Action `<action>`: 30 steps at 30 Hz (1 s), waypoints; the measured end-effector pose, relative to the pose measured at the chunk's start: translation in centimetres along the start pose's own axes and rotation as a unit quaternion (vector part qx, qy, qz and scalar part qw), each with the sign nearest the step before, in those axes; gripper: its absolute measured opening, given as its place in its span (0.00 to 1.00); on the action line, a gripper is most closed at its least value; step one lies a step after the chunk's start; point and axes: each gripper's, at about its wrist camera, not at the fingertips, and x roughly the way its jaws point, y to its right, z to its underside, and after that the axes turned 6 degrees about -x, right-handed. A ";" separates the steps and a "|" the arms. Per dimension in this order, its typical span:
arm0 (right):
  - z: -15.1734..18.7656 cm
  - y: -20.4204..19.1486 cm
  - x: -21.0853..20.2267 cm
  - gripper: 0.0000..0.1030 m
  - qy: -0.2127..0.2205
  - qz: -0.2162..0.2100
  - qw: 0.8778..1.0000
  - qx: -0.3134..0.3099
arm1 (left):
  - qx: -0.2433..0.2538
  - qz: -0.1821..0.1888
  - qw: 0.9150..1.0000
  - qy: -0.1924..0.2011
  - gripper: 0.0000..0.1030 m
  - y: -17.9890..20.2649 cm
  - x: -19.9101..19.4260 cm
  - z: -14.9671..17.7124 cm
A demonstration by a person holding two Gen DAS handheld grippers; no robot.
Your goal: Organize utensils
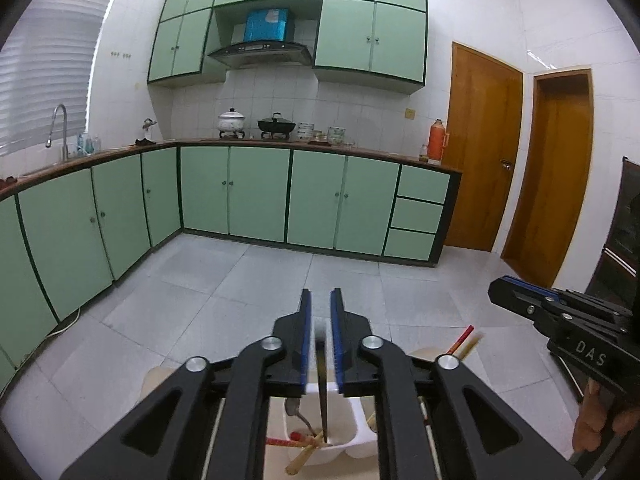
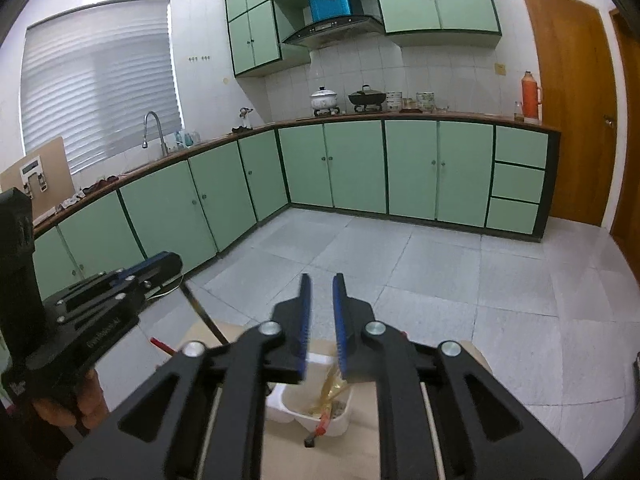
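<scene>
My left gripper (image 1: 321,312) has its blue pads a small gap apart, with a thin dark utensil (image 1: 322,396) hanging between them, its tip down in a white plastic utensil holder (image 1: 348,440). The holder's compartment has a metal spoon (image 1: 298,414), wooden chopsticks (image 1: 306,454) and a red-handled piece. My right gripper (image 2: 321,304) is open a little above the same white holder (image 2: 296,408), where golden utensils (image 2: 330,390) and a red-tipped one lie. The left gripper (image 2: 148,270) and its dark utensil (image 2: 202,314) show in the right wrist view.
The holder stands on a light wooden table (image 2: 344,456). Red and wooden chopsticks (image 1: 466,342) stick up to the right of the left gripper. Green kitchen cabinets (image 1: 256,196), a tiled floor (image 1: 240,280) and wooden doors (image 1: 480,152) lie beyond.
</scene>
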 end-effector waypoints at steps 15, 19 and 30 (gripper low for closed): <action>2.7 1.6 -9.6 0.69 0.052 0.048 0.997 0.019 | 0.004 -0.036 0.998 0.051 0.67 0.2 -9.8 0.4; 4.5 0.8 -11.6 0.81 0.045 0.051 0.997 0.020 | 0.009 -0.047 0.998 0.041 0.82 1.1 -11.7 1.9; 7.8 -2.5 -16.0 0.95 0.028 0.032 0.999 0.013 | 0.034 -0.052 0.998 0.033 0.94 2.8 -17.0 5.5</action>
